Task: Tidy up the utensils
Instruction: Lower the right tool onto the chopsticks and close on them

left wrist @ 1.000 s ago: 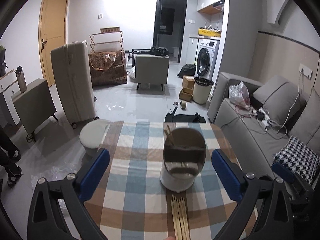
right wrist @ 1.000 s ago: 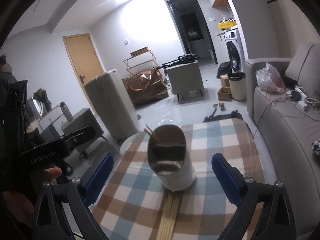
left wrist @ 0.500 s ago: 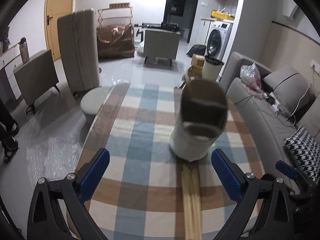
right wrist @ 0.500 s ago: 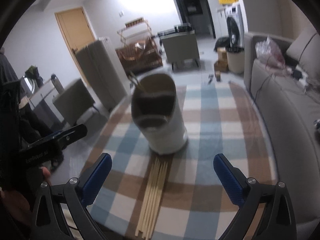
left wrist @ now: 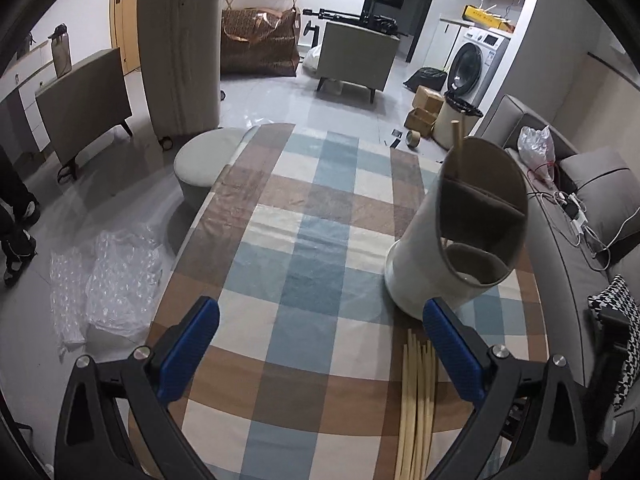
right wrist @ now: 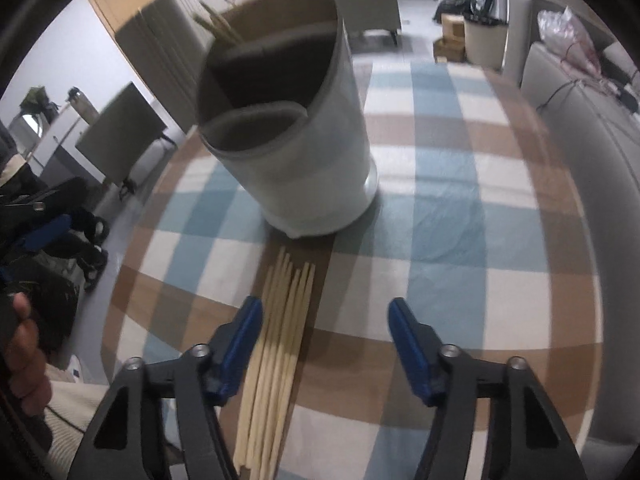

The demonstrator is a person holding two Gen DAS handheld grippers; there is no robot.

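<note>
We hold the left hand-held gripper (left wrist: 322,338) over the checked cloth of the desk (left wrist: 304,248), its blue fingers (left wrist: 188,350) spread wide with nothing between them. The white utensil holder (left wrist: 456,236) stands upright on the desk ahead and to the right of it, its inside split by dark dividers into compartments; one wooden stick (left wrist: 456,142) pokes up from the far compartment. The loose bundle of chopsticks (left wrist: 416,404) lies flat on the cloth just in front of the holder's base, and the left gripper's right finger sits right beside the sticks' tips, though we cannot tell whether it touches them.

From the right wrist camera, the right hand-held gripper (right wrist: 325,340) points steeply down at the same chopsticks (right wrist: 276,344), its jaws having just been closing to about half their spread. The sticks lie just inside its left finger (right wrist: 242,344) (some may pass under that finger; the view is blurred there), while the right finger stands well clear of them, so nothing is clamped. The holder (right wrist: 296,128) sits beyond the sticks' pointed tips. At the left edge we see a bare hand (right wrist: 20,356) and the left tool's dark body.
</note>
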